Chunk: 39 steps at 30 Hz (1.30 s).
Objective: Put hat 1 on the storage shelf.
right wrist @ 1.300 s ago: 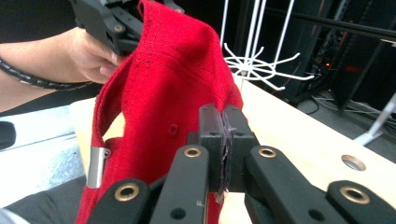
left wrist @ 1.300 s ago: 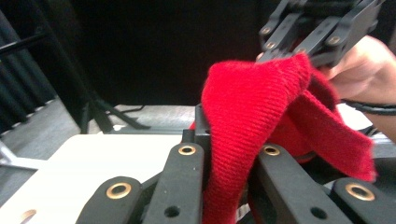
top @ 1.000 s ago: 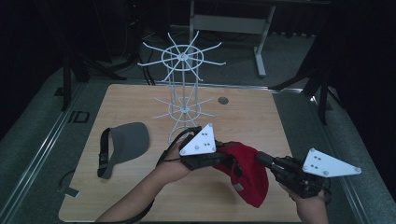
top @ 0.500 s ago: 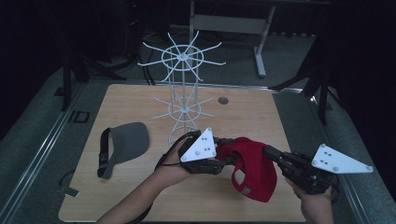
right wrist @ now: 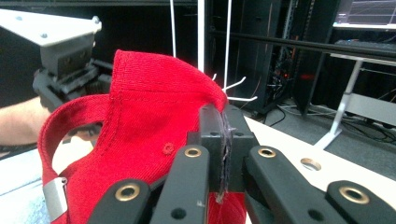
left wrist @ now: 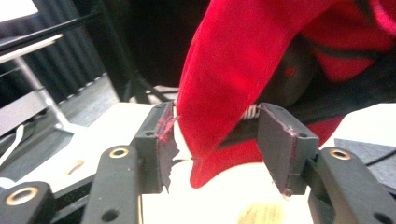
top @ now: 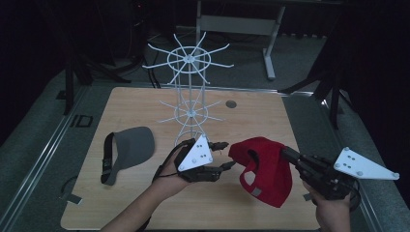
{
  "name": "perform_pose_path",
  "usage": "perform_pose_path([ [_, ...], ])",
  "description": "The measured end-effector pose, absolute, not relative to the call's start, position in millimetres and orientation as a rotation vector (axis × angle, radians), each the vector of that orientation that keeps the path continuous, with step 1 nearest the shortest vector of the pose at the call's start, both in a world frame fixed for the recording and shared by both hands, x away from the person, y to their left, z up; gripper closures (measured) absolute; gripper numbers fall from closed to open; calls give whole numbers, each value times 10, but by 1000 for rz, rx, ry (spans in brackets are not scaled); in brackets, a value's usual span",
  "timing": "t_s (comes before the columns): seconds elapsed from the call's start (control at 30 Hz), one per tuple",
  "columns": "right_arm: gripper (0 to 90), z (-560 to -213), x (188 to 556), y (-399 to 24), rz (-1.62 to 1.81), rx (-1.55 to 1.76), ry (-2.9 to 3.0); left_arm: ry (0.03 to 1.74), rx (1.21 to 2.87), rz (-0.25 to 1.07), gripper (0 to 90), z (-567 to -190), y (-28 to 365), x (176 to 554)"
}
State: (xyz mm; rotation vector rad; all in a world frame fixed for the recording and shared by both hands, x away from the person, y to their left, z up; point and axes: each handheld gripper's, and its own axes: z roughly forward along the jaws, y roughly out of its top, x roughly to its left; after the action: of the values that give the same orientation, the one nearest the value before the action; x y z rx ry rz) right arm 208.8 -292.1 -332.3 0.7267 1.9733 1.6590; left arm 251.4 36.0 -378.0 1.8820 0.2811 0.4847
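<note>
Two grippers meet at one red cap [top: 263, 169], which is held up over the near right part of the table [top: 145, 101]. On the right gripper [right wrist: 223, 140] the jaws are pressed together on a fold of the cap's cloth, with dark, frayed pads [right wrist: 212, 140] pinching the fabric edge; the metal arms carry brass-ringed holes. On the left gripper [left wrist: 217, 140] the jaws have just been opening and stand apart, with the cap's stiff curved brim hanging between them; its left pad [left wrist: 166, 144] looks torn and ragged, with red smears, and whether it brushes the brim I cannot tell. The cap is a woven cotton-like twill with visible stitching, a sewn eyelet and a back strap with a small metal buckle [right wrist: 55, 196]; much of its crown is hidden behind the jaws in the right gripper view and cut off at the top edge in the left gripper view. Each gripper carries a grey three-cornered plate. Just behind the left gripper stands a white wire rack [top: 189, 87] with two tiers of thin radiating prongs. At the left lies a grey visor [top: 126, 150], flat, with a dark strap. The table is pale wood-grain with a small round grommet [top: 231, 104]. Beside its far left corner, "ID" [top: 81, 121] is marked on the floor
</note>
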Motion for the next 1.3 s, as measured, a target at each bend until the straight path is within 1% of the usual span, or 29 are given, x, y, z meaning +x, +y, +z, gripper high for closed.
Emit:
perform_pose_path([
  [0.03,888,-3315,2092,-2925,1660,733,1966,293,1882,483,458,-3805,372,2513],
  [0.23,888,-3243,2153,-2961,1640,756,1921,347,1871,475,457,-3968,492,2474],
  [0.43,888,-3128,2259,-3015,1649,782,1871,416,1844,476,395,-4150,674,2417],
  [0.5,887,-3077,2291,-3021,1643,785,1853,438,1835,467,362,-4209,729,2403],
  [0.6,887,-2990,2347,-3031,1643,794,1827,468,1817,466,272,-4305,792,2374],
  [0.63,887,-2960,2369,-3033,1645,797,1820,474,1815,458,254,-4341,812,2368],
  [0.7,887,-2898,2410,-3026,1643,799,1808,502,1816,467,162,-4420,842,2353],
  [0.8,888,-2803,2472,-3009,1632,801,1785,529,1819,458,136,-4543,902,2334],
  [0.9,887,-2716,2538,-2994,1631,799,1771,556,1818,450,82,-4669,954,2311],
  [1.13,887,-2553,2663,-2927,1623,788,1747,596,1844,463,63,-4943,1048,2263],
  [1.3,887,-2437,2734,-2868,1624,782,1733,642,1817,450,63,-5081,1133,2244],
])
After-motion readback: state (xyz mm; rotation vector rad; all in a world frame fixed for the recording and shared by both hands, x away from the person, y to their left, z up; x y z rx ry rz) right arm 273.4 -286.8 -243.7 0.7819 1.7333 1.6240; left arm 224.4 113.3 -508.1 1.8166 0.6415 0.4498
